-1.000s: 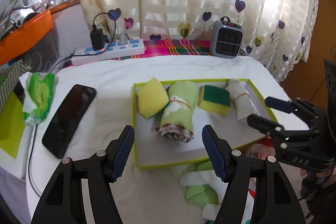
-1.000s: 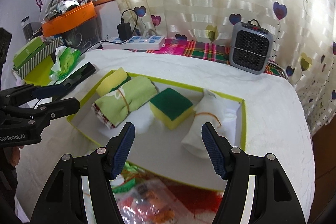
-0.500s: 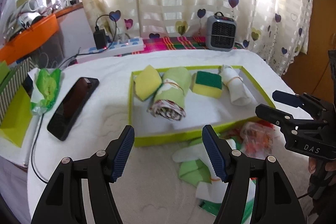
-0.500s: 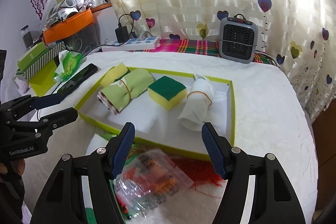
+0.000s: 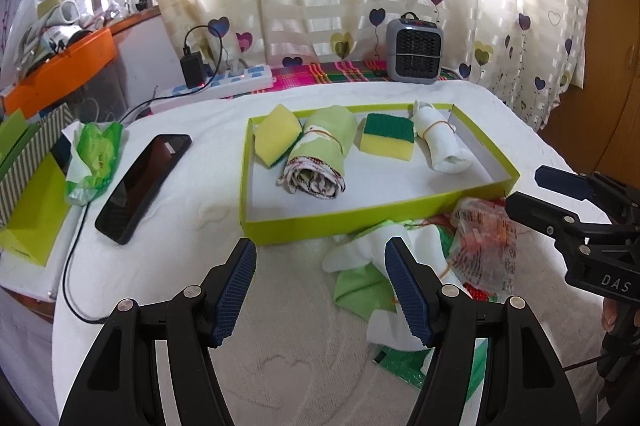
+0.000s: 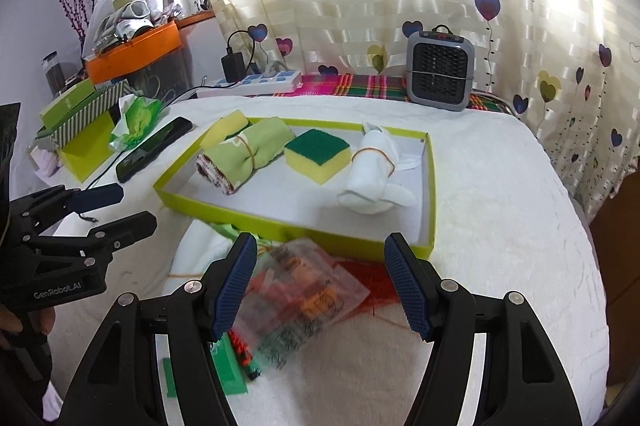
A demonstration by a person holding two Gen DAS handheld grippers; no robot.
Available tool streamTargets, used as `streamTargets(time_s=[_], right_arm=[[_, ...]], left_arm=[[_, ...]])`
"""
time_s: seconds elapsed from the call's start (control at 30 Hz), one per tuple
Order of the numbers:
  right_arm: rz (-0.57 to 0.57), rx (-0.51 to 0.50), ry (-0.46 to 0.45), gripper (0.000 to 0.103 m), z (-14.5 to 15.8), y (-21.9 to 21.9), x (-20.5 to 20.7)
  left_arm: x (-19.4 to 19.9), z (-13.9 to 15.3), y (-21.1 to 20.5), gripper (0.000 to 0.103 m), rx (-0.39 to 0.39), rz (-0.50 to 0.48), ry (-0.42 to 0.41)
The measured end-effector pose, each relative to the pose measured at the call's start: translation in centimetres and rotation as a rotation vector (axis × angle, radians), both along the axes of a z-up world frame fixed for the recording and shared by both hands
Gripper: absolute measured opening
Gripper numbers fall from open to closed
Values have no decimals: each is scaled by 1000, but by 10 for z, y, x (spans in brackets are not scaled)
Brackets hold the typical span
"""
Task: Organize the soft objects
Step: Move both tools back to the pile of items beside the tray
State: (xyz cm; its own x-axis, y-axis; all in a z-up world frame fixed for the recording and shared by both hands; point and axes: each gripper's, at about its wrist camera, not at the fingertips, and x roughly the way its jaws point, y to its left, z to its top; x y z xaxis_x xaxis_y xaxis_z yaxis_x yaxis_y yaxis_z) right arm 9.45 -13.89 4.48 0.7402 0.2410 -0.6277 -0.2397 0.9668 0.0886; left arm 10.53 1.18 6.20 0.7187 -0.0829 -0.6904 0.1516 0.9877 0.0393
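Note:
A lime-green tray [image 5: 360,216] [image 6: 280,222] on the white cover holds a yellow sponge [image 5: 276,136], a rolled green cloth [image 5: 324,154], a green-topped sponge [image 5: 386,140] and a banded white cloth roll [image 5: 440,142]. In front of the tray lie a loose green-and-white cloth [image 5: 360,266] [image 6: 200,250] and a clear plastic bag [image 5: 484,246] [image 6: 296,286] with orange bits. My left gripper [image 5: 321,250] hangs open and empty over the near edge of the loose cloth. My right gripper [image 6: 320,242] is open and empty above the plastic bag.
A black phone [image 5: 144,174], a green tissue pack [image 5: 94,158] and a green box [image 5: 28,194] sit left of the tray. A power strip [image 5: 224,86] and a small grey heater [image 5: 414,50] stand at the back by the curtain. The table edge drops off at the right.
Both grippers have drawn back from the tray toward the near side, so the loose cloth and plastic bag now lie under them. Their jaws stayed open.

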Motion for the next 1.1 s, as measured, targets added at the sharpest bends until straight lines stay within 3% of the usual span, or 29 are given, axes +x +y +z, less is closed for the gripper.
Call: streamTargets(time_s=[0.13,0.3,0.63,0.9,1.1], right_arm=[[-7,-1,-5,67,-1,-1,-11],[-15,12,2,67,-5,-4,-22],[15,-4,53,67,-23,-3,-48],[85,6,98,67,-36,15,-56],[116,-11,119,67,-45,29,-61]], left_arm=[[-7,-2,-3,67,10,-5,-2],[-14,-10,-5,67,-33,-36,27],[-21,-29,23,67,-206,-52,96],[-26,-38,41,67,-250,-32,119],[-19,-36,32,67,-347,-124,162]])
